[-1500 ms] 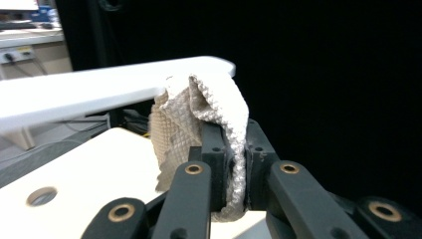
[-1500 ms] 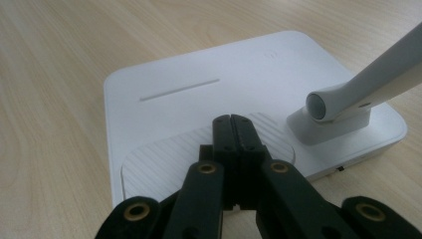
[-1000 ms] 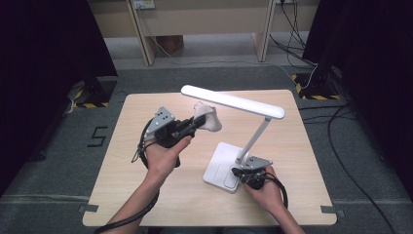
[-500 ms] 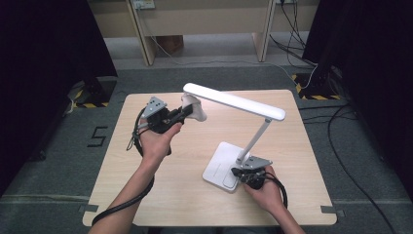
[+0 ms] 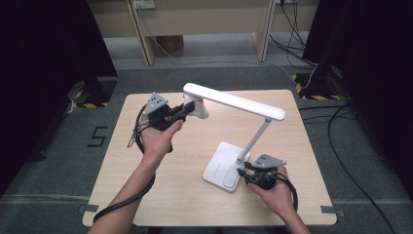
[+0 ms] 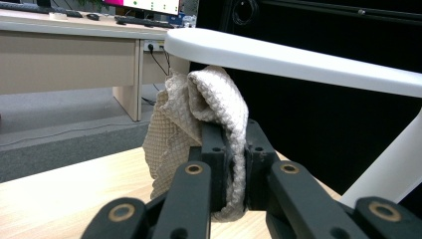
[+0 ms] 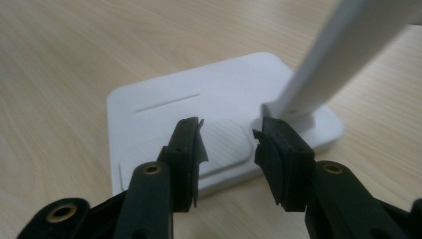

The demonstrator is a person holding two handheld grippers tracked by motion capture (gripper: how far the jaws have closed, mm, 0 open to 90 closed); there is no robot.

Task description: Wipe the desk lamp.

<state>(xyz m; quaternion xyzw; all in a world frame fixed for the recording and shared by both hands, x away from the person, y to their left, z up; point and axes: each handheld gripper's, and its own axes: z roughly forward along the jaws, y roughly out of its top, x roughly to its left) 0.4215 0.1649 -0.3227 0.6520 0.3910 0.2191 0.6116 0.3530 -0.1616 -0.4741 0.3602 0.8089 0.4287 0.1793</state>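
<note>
A: Where's the cloth (image 6: 199,129) right now?

B: Up at the far-left end of the white lamp (image 5: 234,102) head, touching its underside. The left gripper (image 5: 182,111) is clenched on a bunched fold of it, over the left half of the table (image 5: 146,195).

A: So the wiping is under way?

B: I'd judge so: the cloth sits at the tip of the head, which looks like the end of a pass along the bar.

A: And the other hand?

B: The right gripper (image 7: 229,137) hangs just above the near-right corner of the lamp base (image 7: 164,114), by the foot of the stem. Its jaws have just been opening, and nothing is between them.

A: Next move?

B: Probably steady the base again before the cloth presses, or the lamp may tip or slide.
</note>
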